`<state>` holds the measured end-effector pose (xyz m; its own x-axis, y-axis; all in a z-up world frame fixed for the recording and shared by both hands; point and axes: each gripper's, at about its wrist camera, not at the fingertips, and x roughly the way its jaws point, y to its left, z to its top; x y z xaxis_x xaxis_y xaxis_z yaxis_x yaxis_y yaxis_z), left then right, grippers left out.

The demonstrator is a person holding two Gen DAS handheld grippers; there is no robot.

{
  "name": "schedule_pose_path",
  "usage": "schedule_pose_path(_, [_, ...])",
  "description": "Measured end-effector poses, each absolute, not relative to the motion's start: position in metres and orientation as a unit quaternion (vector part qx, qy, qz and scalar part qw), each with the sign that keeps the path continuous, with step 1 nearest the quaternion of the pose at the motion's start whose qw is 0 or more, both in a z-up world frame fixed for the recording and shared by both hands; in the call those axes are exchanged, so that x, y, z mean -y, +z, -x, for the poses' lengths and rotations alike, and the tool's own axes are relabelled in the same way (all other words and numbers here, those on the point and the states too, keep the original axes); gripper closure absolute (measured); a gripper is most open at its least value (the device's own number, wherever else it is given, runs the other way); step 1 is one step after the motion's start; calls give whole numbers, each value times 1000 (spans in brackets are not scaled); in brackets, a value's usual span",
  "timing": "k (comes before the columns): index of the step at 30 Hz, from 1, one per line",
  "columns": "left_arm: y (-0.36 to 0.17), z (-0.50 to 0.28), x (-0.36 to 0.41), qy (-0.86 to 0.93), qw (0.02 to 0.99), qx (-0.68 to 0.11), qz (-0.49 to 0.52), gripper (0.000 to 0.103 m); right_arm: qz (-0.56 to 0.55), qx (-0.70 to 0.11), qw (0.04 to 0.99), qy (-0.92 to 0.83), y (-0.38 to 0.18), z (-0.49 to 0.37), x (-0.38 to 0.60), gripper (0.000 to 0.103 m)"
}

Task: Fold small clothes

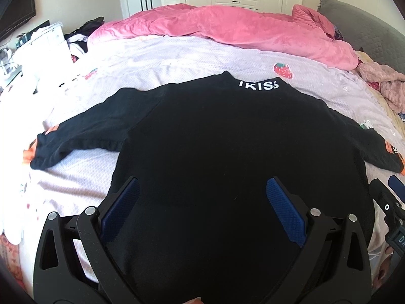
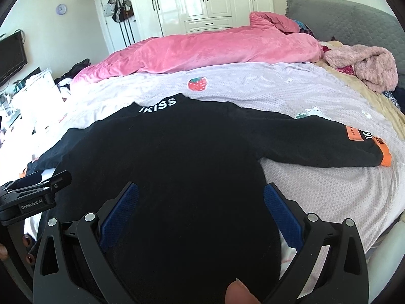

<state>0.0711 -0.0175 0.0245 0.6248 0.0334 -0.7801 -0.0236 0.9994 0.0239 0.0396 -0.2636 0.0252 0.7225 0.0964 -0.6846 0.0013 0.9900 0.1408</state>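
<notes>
A small black long-sleeved top (image 1: pixel 202 136) lies flat on the bed, back up, collar with white "UKISS" lettering (image 1: pixel 259 85) at the far side, both sleeves spread out. It also shows in the right wrist view (image 2: pixel 177 157), where the right sleeve ends in an orange cuff (image 2: pixel 386 155). My left gripper (image 1: pixel 202 185) is open over the hem's left half. My right gripper (image 2: pixel 201 190) is open over the hem's right half. Neither holds cloth. Each gripper shows at the edge of the other's view: the right (image 1: pixel 389 200), the left (image 2: pixel 35 192).
The top lies on a pale lilac bedspread (image 1: pixel 177 58) with strawberry prints. A pink duvet (image 1: pixel 227 27) is bunched along the far side. A fluffy pink garment (image 2: pixel 367 65) and a grey headboard (image 2: pixel 354 17) are at right. White wardrobes stand behind; cluttered furniture at left.
</notes>
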Motion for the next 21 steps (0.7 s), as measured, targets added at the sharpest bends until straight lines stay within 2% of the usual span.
schedule_pose_path(21, [8, -134, 37, -20, 886, -463, 8, 9, -144, -395, 901, -108, 3, -84, 389, 4])
